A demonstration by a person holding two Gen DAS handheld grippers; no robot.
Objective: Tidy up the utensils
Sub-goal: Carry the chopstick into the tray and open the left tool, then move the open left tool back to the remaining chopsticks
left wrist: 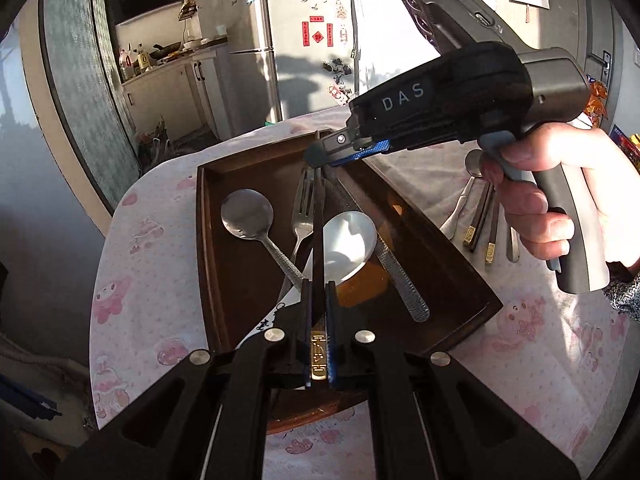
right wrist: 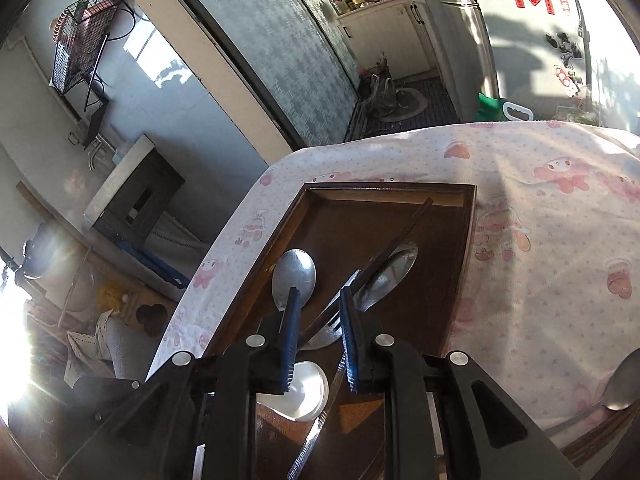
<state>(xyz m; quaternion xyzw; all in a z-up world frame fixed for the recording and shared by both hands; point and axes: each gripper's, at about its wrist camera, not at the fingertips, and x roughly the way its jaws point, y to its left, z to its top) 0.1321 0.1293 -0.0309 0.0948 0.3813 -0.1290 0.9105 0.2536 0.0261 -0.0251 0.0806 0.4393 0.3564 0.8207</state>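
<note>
A dark wooden tray (left wrist: 452,240) lies on the pink-patterned tablecloth and holds two metal spoons (left wrist: 248,214), a fork (left wrist: 302,208) and a white ceramic spoon (left wrist: 348,236). My left gripper (left wrist: 319,292) is shut on a dark chopstick (left wrist: 318,220) with a gold end, held lengthwise over the tray. My right gripper (left wrist: 320,154) is open above the tray's far end, near the chopstick's tip. In the right wrist view the right gripper (right wrist: 320,300) is open and empty over the tray (right wrist: 468,240), the chopstick (right wrist: 400,236) slanting beyond it.
More utensils lie on the cloth right of the tray: a spoon (left wrist: 474,162), chopsticks with gold ends (left wrist: 480,220) and a white spoon handle. Beyond the table are a fridge (left wrist: 296,40), kitchen cabinets and a sliding glass door (right wrist: 280,40).
</note>
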